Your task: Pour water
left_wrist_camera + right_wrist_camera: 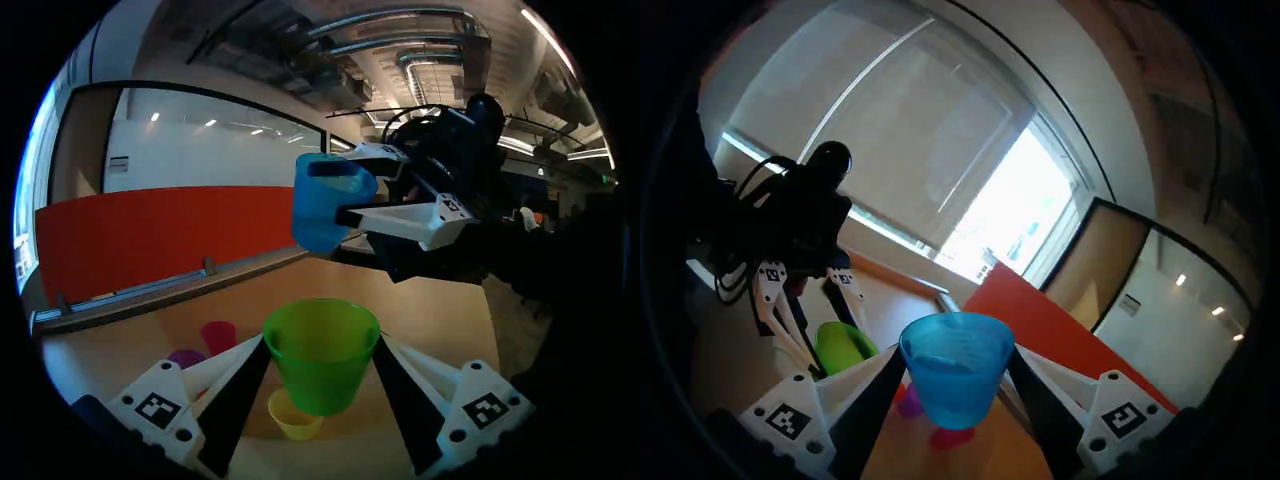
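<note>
Above the wooden tabletop [432, 312] our left gripper [322, 344] clamps a green plastic cup [322, 376] upright. Our right gripper [958, 356] grips a blue plastic cup [956, 384] higher, for pouring.

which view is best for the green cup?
Left gripper view. The green cup sits close and centred between the left gripper's jaws, with its rim and wall in plain sight. The right gripper view shows the same cup farther off and small, partly hidden behind gripper fingers.
</note>
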Motion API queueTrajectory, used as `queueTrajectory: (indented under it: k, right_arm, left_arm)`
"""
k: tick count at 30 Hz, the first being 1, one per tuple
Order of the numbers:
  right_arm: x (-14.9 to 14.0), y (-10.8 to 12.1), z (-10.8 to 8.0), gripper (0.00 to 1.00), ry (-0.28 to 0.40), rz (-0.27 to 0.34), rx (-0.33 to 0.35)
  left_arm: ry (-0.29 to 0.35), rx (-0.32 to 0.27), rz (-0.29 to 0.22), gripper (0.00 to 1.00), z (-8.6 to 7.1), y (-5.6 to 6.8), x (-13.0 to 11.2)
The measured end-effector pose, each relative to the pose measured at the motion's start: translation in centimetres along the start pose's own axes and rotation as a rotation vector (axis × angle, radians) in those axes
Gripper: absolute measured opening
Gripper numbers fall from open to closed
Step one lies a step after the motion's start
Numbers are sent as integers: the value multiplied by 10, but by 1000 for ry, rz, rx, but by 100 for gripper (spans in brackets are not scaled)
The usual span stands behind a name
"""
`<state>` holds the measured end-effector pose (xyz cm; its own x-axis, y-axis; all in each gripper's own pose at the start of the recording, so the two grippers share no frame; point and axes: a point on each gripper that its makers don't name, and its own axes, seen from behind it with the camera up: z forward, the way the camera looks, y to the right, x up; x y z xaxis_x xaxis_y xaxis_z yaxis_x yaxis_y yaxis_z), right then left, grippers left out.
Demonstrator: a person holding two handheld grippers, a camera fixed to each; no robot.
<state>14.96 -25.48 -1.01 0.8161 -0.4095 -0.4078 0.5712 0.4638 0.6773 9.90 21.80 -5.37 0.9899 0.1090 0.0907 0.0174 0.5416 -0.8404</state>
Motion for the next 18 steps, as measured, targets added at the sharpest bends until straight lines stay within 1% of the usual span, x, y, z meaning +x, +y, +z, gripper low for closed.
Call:
queueTrajectory:
  k: [5,9,14,18]
  right_arm:
    - [4,2,4,90,-4,-61,-5]
    - [8,4,7,90,-2,-94,-9]
    - [11,8,10,90,-1,-141,-20]
    - [14,11,11,90,-3,-184,-25]
  left_arm:
    - [0,-6,11,86,2,4,-1]
    - [-3,-10,23,86,3,8,-1]
    - [-2,-23,25,86,5,12,-1]
    - [-1,-26,23,86,6,12,-1]
